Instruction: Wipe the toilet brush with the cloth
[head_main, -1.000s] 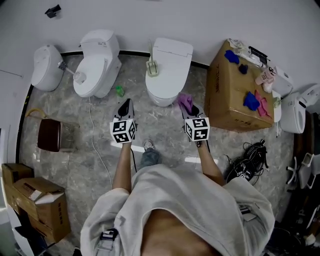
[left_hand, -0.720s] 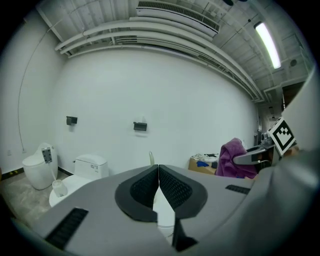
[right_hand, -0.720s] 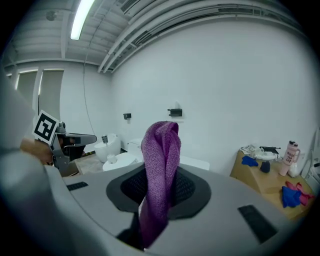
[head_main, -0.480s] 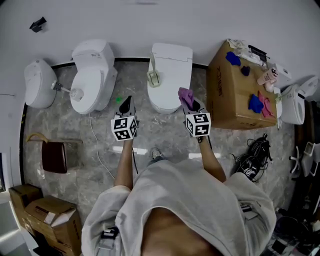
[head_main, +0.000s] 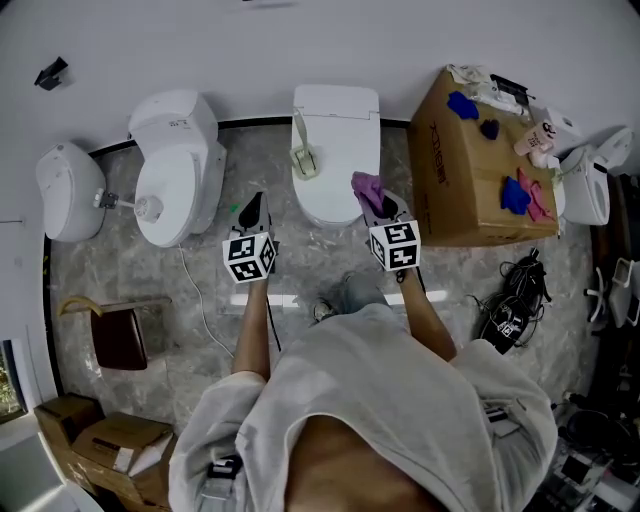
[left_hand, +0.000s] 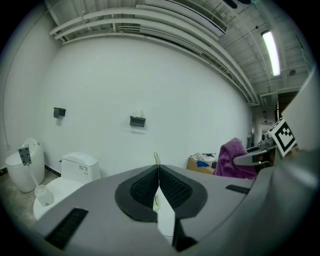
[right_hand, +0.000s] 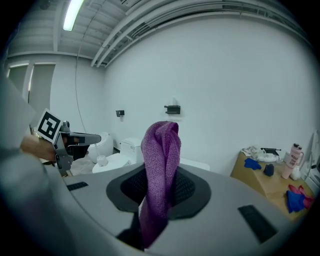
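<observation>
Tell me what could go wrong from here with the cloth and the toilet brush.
1. The left gripper is shut and empty; the toilet brush stands right beside the toilet, so grabbing its thin handle may tip it.
2. The right gripper pinches only a fold of the purple cloth; rubbing may pull it loose.

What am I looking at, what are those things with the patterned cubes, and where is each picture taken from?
A person wears a head camera that looks down; that gives the wide picture. The person holds two two-jaw grippers, each carrying its own camera, which give the other two pictures. The left gripper is shut and empty. The right gripper is shut on a purple cloth. On the floor ahead, the toilet brush stands beside a toilet. A cardboard box stands to the right.
</observation>
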